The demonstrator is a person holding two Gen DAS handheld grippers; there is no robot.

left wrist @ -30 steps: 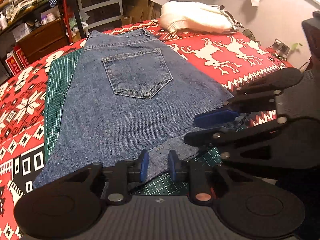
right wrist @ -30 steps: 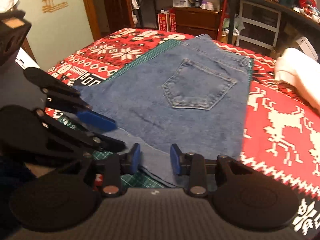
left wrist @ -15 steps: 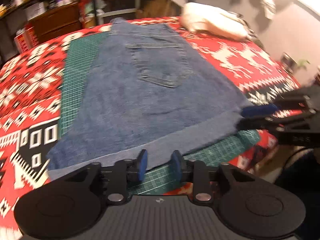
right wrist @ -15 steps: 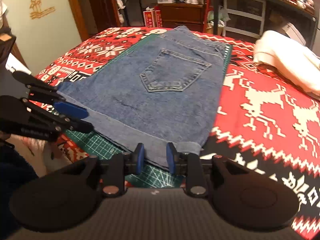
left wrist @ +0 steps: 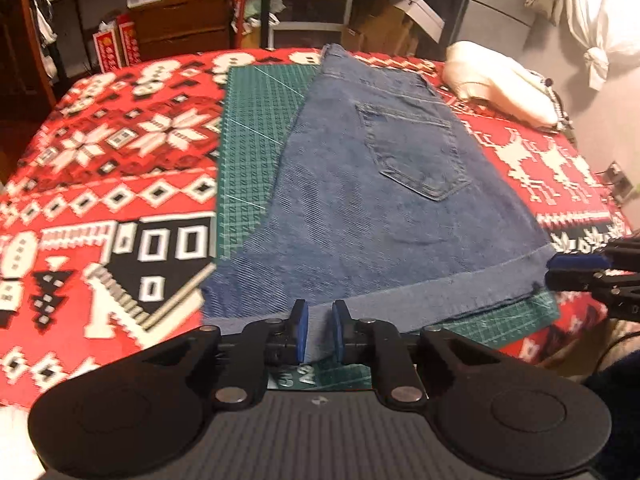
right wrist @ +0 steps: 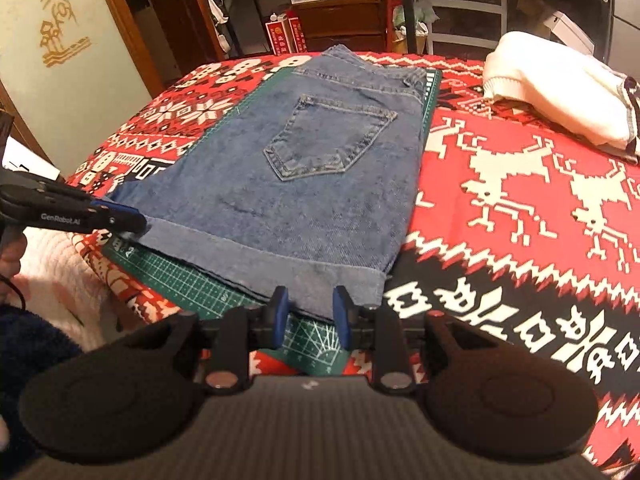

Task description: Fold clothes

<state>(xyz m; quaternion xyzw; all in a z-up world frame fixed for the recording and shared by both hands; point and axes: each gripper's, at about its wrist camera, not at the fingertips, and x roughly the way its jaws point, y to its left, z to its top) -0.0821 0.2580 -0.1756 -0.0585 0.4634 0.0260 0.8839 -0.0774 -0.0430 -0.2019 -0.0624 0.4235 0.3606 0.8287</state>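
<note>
The jeans (left wrist: 372, 220) lie flat on the green mat (left wrist: 256, 128) atop the patterned bed (left wrist: 100, 168), waistband at the mat's far end, folded edge at its near end, long axis running away from both tongs; a white garment (right wrist: 560, 92) sits beyond the mat, well clear; left tongs (left wrist: 319, 330) are closing with that edge's left part between them; right tongs (right wrist: 308, 314), narrowly parted, straddle its right corner.

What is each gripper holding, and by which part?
Left gripper: fingers closing on the jeans at the near hem, denim pinched between them. Right gripper: the same hem lies between its fingers, but a firm grip cannot be told.
</note>
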